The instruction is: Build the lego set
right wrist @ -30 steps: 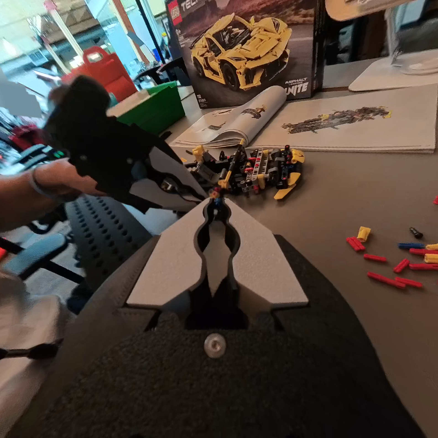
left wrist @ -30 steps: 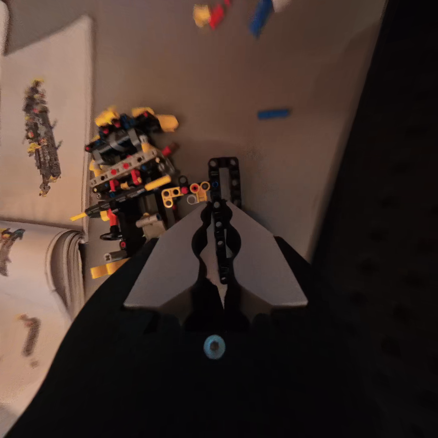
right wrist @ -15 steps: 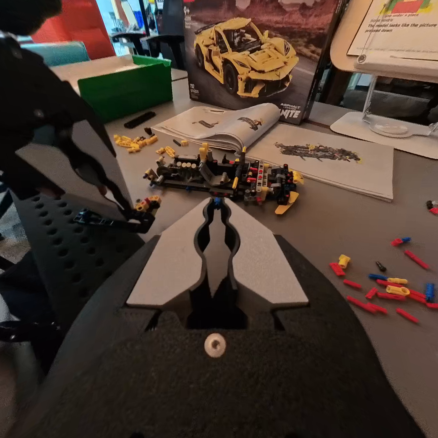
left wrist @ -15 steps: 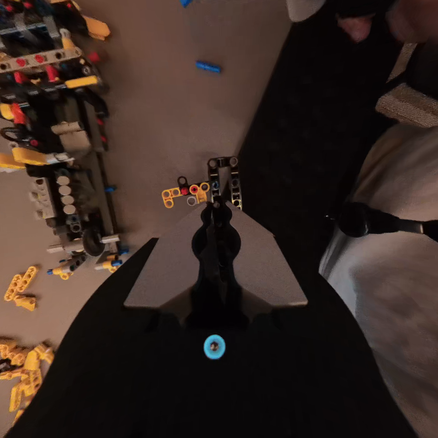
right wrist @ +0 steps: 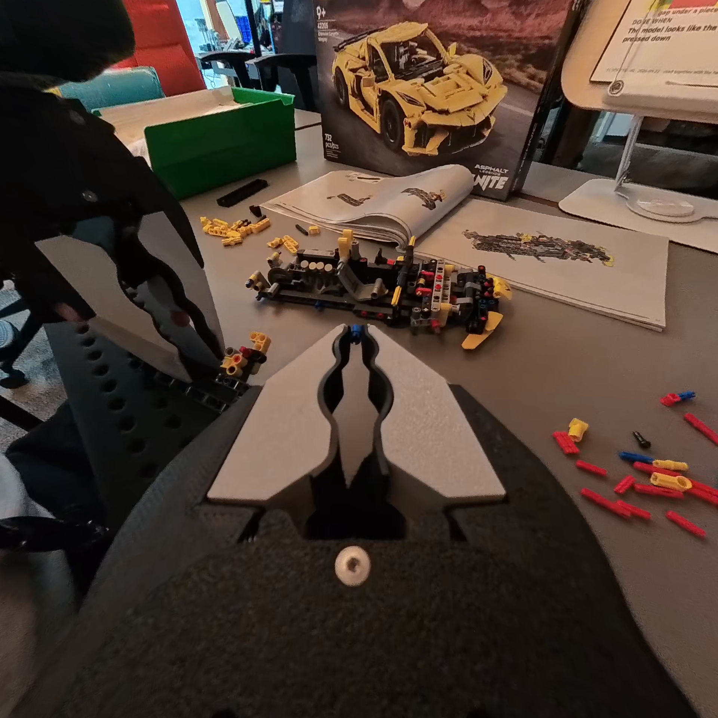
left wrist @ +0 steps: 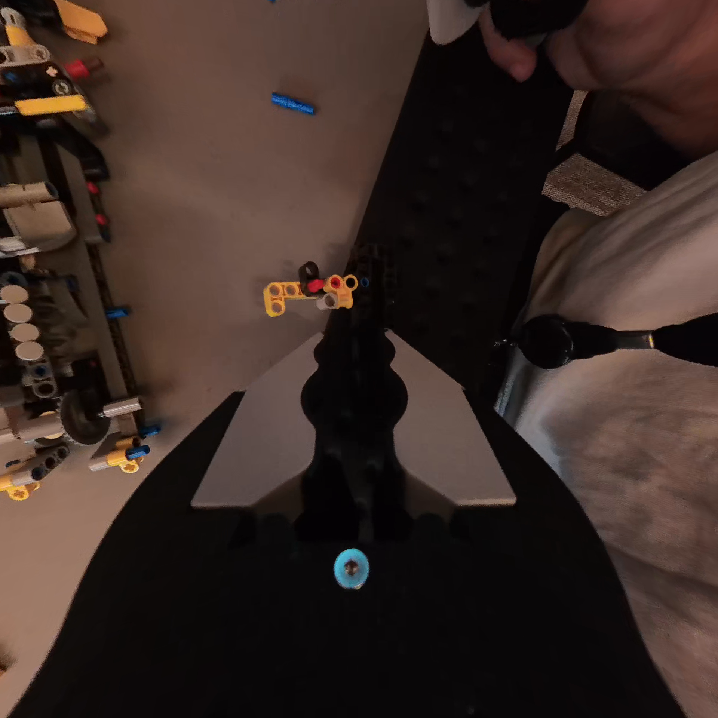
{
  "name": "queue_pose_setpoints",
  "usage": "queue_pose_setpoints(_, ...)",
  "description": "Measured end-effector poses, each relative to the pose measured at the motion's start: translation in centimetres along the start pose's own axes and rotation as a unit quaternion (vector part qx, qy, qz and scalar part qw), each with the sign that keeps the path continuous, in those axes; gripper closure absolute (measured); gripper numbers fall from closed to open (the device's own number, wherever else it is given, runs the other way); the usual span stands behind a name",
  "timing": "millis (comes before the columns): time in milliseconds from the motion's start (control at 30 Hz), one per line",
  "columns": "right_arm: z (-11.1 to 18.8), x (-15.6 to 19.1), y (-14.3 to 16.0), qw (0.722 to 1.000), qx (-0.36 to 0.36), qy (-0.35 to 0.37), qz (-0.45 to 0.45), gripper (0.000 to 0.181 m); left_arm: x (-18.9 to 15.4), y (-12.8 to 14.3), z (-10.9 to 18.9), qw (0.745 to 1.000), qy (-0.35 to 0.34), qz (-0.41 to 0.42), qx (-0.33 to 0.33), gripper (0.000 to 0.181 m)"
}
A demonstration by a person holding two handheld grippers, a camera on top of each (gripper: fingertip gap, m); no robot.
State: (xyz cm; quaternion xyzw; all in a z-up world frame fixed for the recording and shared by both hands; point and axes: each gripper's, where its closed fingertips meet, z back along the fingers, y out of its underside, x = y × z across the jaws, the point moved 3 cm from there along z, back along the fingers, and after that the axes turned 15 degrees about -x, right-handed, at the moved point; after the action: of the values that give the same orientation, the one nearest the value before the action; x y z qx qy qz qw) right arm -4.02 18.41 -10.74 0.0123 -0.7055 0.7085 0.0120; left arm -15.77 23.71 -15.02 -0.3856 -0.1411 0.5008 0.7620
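My left gripper [left wrist: 355, 330] is shut on a black frame sub-assembly [left wrist: 365, 279] that carries a yellow L-beam [left wrist: 277, 297] and a red pin. It holds this at the table's near edge, over a black perforated chair seat. In the right wrist view the left gripper [right wrist: 221, 359] and the sub-assembly [right wrist: 244, 355] sit at the left. My right gripper [right wrist: 355, 330] is shut on a small blue pin [right wrist: 355, 331], a short way right of the sub-assembly and apart from it. The long black, grey and yellow car chassis [right wrist: 380, 287] lies on the table beyond; it also shows in the left wrist view [left wrist: 46, 272].
An open instruction booklet [right wrist: 380, 202], the set's box [right wrist: 439, 89] and a green bin [right wrist: 221, 136] stand behind the chassis. Loose red, blue and yellow pins [right wrist: 641, 478] lie at the right, yellow parts [right wrist: 233, 229] at the back left. A blue pin [left wrist: 292, 104] lies on the table. A hand [left wrist: 582, 46] shows at the top right. My hands' fingertips stand some 12 centimetres from each other.
My left gripper has carried the sub-assembly away from the chassis, down to the table's near edge. My right gripper, still pinching the blue pin, has drawn apart from the sub-assembly.
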Motion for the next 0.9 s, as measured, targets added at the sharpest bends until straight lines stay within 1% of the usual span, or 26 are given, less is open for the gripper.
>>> queue_pose_setpoints(100,0.1,-0.1,-0.1,1.0,-0.004,-0.002,-0.009,0.177,0.0,-0.2,0.3,1.0,-0.001,-0.02,0.004,0.152)
queue_pose_setpoints(233,0.0,-0.1,0.0,1.0,-0.002,-0.004,-0.015,0.177,-0.6,-1.2,0.8,0.999,-0.001,-0.025,-0.034,0.145)
queue_pose_setpoints(267,0.0,-0.1,0.0,1.0,-0.001,-0.005,-0.015,0.177,-0.6,-1.1,0.6,0.999,-0.01,-0.024,-0.035,0.144)
queue_pose_setpoints(367,0.0,-0.1,0.1,1.0,0.001,-0.006,-0.013,0.177,0.3,-0.4,-0.4,0.997,-0.067,-0.033,-0.016,0.141)
queue_pose_setpoints(433,0.0,0.0,0.1,1.0,0.003,-0.007,-0.012,0.177,0.2,-0.4,-0.9,0.996,-0.079,-0.024,-0.018,0.139)
queue_pose_setpoints(533,-0.1,-0.1,0.2,1.0,0.004,-0.009,-0.016,0.177,0.1,-1.5,-1.3,0.994,-0.102,-0.011,-0.041,0.133)
queue_pose_setpoints(600,0.0,-0.1,0.1,1.0,0.003,-0.009,-0.018,0.177,-0.2,-2.8,-1.3,0.99,-0.113,-0.03,-0.078,0.133)
queue_pose_setpoints(633,0.0,-0.1,0.1,1.0,0.002,-0.01,-0.02,0.177,-0.4,-3.1,-1.4,0.989,-0.11,-0.048,-0.089,0.133)
queue_pose_setpoints(733,0.0,-0.1,0.1,1.0,0.001,-0.014,-0.026,0.177,0.7,-2.5,-1.5,0.993,-0.083,-0.06,-0.056,0.133)
queue_pose_setpoints(833,0.1,0.0,-0.1,0.999,-0.005,-0.017,-0.029,0.177,1.0,-2.3,-1.7,0.998,0.006,-0.053,-0.026,0.133)
queue_pose_setpoints(900,0.1,-0.1,-0.1,0.999,-0.005,-0.016,-0.031,0.177,1.2,-2.1,-1.9,0.998,0.037,-0.052,0.001,0.133)
